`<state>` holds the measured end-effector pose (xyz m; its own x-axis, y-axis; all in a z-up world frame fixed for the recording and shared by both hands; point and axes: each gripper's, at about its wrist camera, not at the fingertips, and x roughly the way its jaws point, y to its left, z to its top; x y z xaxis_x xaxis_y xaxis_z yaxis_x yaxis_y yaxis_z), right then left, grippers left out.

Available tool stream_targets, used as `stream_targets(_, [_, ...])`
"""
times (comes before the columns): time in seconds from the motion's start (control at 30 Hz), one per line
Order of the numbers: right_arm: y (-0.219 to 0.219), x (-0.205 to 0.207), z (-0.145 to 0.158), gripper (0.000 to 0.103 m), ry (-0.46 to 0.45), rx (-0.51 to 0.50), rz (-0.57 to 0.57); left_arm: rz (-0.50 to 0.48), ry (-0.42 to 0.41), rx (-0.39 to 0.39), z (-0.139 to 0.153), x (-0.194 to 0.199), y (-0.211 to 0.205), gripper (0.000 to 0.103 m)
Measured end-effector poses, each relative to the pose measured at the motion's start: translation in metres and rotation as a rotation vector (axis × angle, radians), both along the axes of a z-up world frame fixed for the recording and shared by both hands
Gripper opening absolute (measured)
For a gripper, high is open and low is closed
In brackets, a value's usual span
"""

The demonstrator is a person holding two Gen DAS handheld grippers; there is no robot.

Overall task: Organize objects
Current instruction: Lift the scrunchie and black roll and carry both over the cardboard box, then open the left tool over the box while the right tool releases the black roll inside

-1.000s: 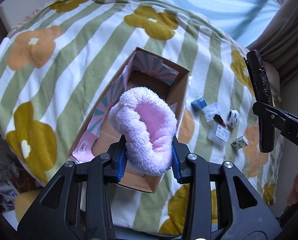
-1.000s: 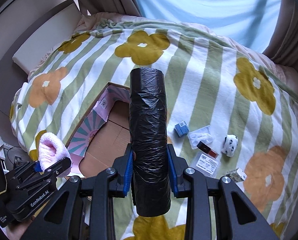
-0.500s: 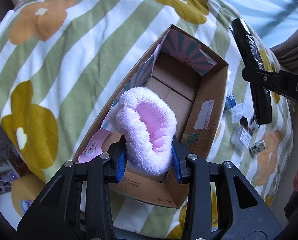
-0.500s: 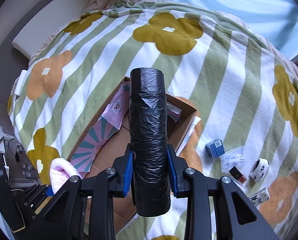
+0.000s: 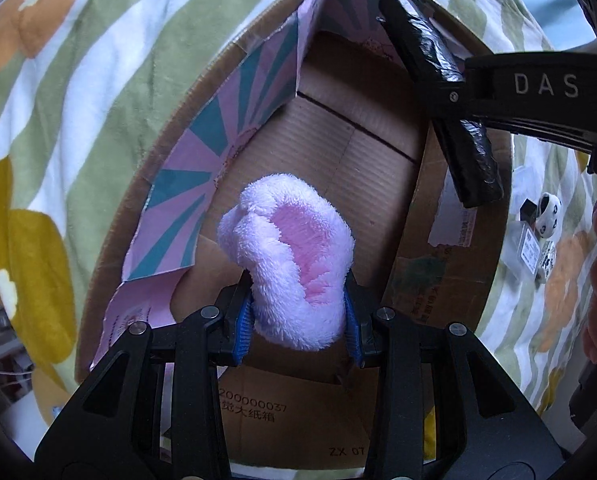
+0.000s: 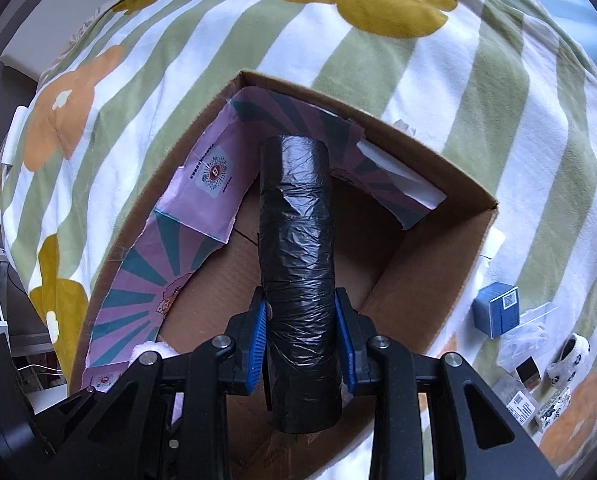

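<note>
An open cardboard box (image 5: 454, 264) with a pink and teal paper lining lies on the flowered blanket; it also shows in the right wrist view (image 6: 430, 248). My left gripper (image 5: 298, 320) is shut on a fluffy pink plush item (image 5: 290, 256) and holds it over the near end of the box. My right gripper (image 6: 300, 336) is shut on a black bin-bag roll (image 6: 296, 264), held over the box's far part. The roll also shows in the left wrist view (image 5: 438, 88), above the box's right wall.
Small items lie on the blanket right of the box: a blue box (image 6: 496, 310), a clear packet (image 6: 528, 328), a white panda figure (image 6: 570, 354), a dark small block (image 6: 528, 372) and labelled packets (image 6: 524, 402). The bed's edge drops off at the left.
Both grippers have moved forward and down toward the box, which now fills both views. The plush item and the roll are now over the box opening.
</note>
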<state>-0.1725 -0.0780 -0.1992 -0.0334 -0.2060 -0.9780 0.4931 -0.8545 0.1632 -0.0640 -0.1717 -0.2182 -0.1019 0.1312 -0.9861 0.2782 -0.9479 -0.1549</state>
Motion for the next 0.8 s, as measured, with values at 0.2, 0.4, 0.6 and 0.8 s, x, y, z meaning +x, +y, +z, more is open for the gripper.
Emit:
stream_targets(0.2, [-0.008,0.003,-0.018,0.029,-0.01,0.01,0.047,-0.045,-0.045,-0.006,-0.027,-0.001,0.007,0.033])
stream_targets(0.4, [-0.008,0.004,-0.021,0.029,-0.022,0.007,0.05,-0.053,-0.054,-0.012,-0.031,0.003,0.009,0.033])
stream_targets(0.6, [-0.011,0.002,-0.021,0.037,-0.031,-0.011,0.084,-0.032,-0.015,-0.03,-0.022,0.004,0.005,0.08])
stream_targets(0.8, [-0.017,0.003,-0.011,0.101,0.012,-0.041,0.161,-0.007,0.034,0.041,-0.01,0.004,0.008,0.103])
